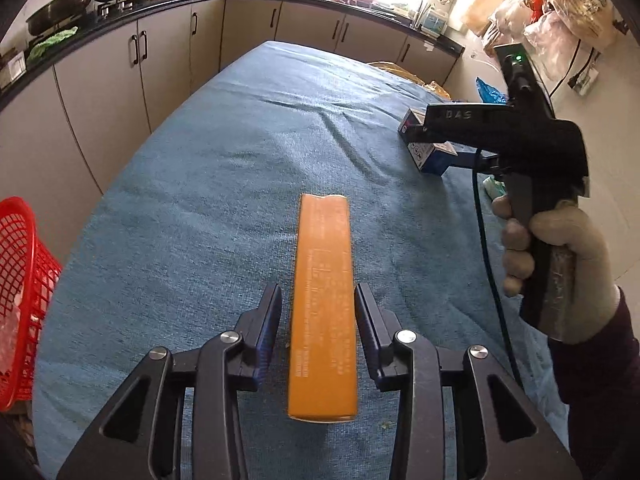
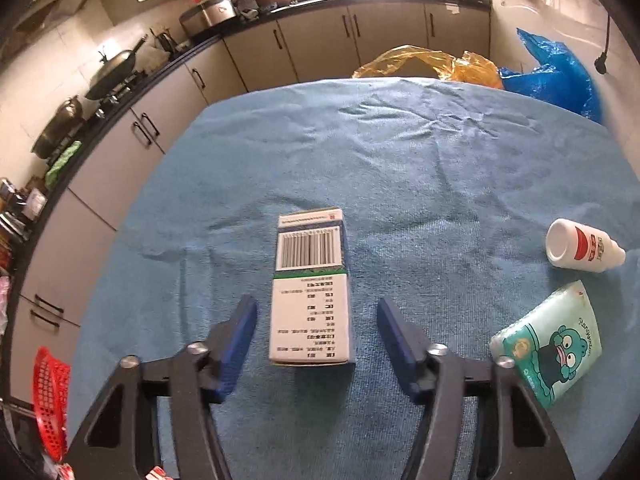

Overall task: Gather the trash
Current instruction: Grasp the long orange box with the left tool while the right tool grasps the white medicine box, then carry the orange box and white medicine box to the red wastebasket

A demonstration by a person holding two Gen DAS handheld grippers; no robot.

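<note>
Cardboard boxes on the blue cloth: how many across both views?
2. The orange box lies between the left gripper fingers; the white-and-blue barcode box lies between the right gripper fingers. Others may be hidden out of frame.

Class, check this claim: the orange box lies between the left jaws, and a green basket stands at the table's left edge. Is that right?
One detail is wrong: the basket is red, not green, as the left wrist view shows. The rest stands: the orange box lies between the left jaws, and the basket stands at the left edge of the table.
</note>
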